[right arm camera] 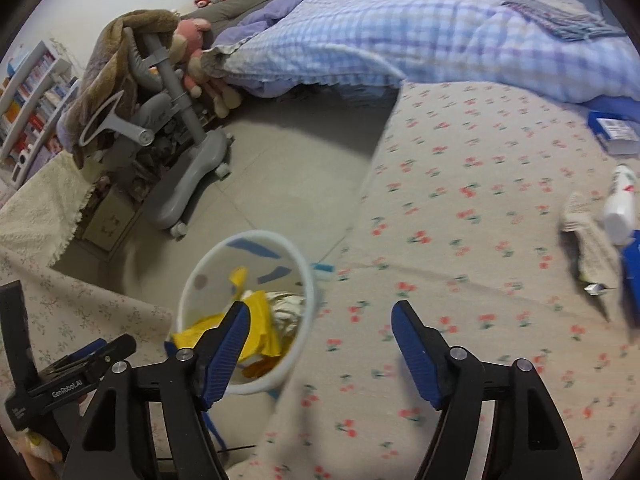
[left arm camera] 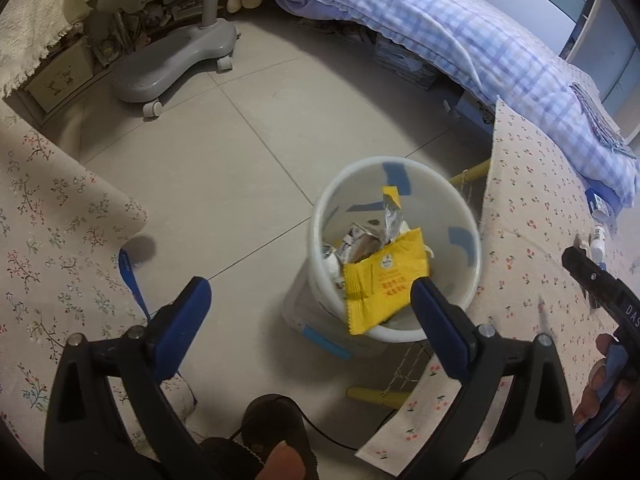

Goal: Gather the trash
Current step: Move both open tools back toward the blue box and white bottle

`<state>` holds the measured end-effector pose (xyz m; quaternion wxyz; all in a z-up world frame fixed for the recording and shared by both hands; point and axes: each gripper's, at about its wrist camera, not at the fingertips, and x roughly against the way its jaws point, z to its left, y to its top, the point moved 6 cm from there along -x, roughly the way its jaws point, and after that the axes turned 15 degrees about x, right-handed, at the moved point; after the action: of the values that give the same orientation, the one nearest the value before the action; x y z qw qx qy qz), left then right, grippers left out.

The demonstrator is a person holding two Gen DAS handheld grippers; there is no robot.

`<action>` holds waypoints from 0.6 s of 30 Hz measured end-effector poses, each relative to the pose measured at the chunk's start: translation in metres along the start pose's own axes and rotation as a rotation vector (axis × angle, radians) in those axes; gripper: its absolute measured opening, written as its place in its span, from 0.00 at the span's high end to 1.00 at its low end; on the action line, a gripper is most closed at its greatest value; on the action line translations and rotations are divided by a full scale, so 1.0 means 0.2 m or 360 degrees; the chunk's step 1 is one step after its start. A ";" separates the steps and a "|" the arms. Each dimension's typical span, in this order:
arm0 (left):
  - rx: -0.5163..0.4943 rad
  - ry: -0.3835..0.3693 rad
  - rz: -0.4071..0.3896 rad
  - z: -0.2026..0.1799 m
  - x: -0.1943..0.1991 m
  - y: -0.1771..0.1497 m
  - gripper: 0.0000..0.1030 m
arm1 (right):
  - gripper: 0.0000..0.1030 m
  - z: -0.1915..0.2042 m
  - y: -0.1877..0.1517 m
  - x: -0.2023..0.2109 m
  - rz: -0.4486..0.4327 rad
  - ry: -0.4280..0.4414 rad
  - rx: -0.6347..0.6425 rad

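A white trash bin [left arm camera: 470,276] stands on the tiled floor, also in the right wrist view [right arm camera: 308,304]. It holds silver wrappers [left arm camera: 360,240] and yellow packets. A yellow wrapper [left arm camera: 384,280] lies over the bin's near rim, touching or just beside my left gripper's right fingertip. My left gripper [left arm camera: 312,292] is open above the bin's near side. My right gripper [right arm camera: 320,316] is open and empty over the edge of the cherry-print cloth [right arm camera: 480,208], right of the bin. A white bottle [right arm camera: 619,204] and a crumpled cloth [right arm camera: 584,232] lie on that cloth at far right.
A grey wheeled chair base [left arm camera: 176,64] stands on the floor at the back left. A bed with a blue checked quilt [left arm camera: 460,36] runs along the back right. A floral-print cloth [left arm camera: 52,240] covers a surface at left. A blue box [right arm camera: 612,128] lies near the bed.
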<state>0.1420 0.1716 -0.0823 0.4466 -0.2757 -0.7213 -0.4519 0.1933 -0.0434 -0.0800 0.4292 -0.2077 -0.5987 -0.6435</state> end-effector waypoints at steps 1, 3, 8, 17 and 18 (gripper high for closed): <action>-0.0011 -0.0010 0.0003 -0.02 0.00 -0.01 0.03 | 0.25 -0.03 0.00 0.03 -0.0011 -0.0031 -0.0007; -0.0055 -0.0031 0.0016 -0.10 0.00 -0.03 0.03 | 0.22 -0.13 -0.02 0.10 -0.0028 -0.0099 -0.0031; -0.0168 -0.0059 0.0068 -0.29 -0.03 -0.09 0.03 | 0.19 -0.41 -0.07 0.24 -0.0005 -0.0284 -0.0169; -0.0268 -0.0145 0.0110 -0.62 -0.02 -0.16 0.03 | 0.18 -0.94 -0.16 0.40 0.0072 -0.0578 -0.0459; -0.0271 -0.0153 0.0118 -0.64 -0.02 -0.17 0.03 | 0.17 -1.00 -0.18 0.41 0.0076 -0.0598 -0.0497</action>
<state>0.1685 0.0412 -0.0755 0.4028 -0.3605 -0.6903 -0.4810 0.1686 -0.2608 -0.0758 0.2882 -0.4016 -0.5563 -0.6680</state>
